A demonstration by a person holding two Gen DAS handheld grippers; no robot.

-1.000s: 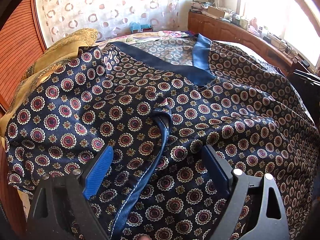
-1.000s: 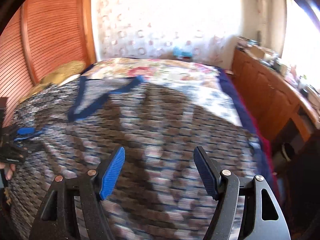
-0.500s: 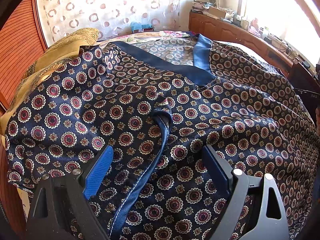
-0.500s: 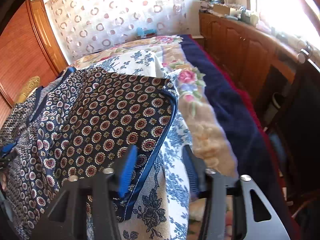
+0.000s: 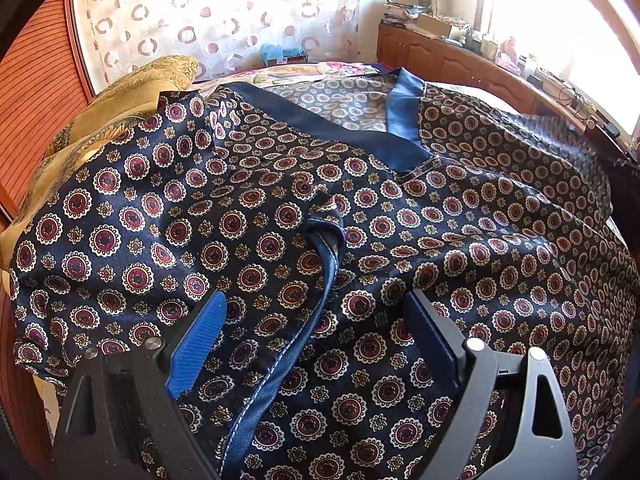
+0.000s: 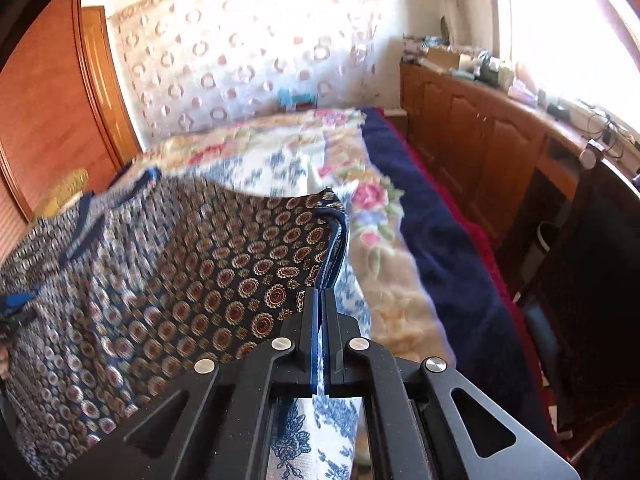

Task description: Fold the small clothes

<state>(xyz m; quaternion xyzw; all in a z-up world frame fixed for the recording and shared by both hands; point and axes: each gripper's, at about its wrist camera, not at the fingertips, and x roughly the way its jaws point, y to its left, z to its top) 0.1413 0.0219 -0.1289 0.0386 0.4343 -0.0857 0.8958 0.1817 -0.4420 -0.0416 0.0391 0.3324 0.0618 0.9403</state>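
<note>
A dark navy shirt (image 5: 280,216) with red and cream medallions and plain blue trim lies spread on the bed. Its V-neck collar (image 5: 384,140) lies towards the far side. My left gripper (image 5: 316,320) is open, low over the shirt, straddling a blue-trimmed sleeve hem (image 5: 320,280) folded onto the body. My right gripper (image 6: 321,300) is shut on the blue-trimmed edge (image 6: 336,248) of the shirt's right sleeve (image 6: 256,256) and holds it lifted off the bedspread.
A floral bedspread (image 6: 384,264) and a navy blanket (image 6: 432,224) cover the bed's right side. A gold pillow (image 5: 132,96) lies at the far left. Wooden cabinets (image 6: 480,136) with clutter run along the right under the window. A wooden wardrobe (image 6: 44,112) stands left.
My right gripper moved to the shirt's right sleeve edge, closed on it and lifted it. My left gripper stayed open over the shirt, almost still.
</note>
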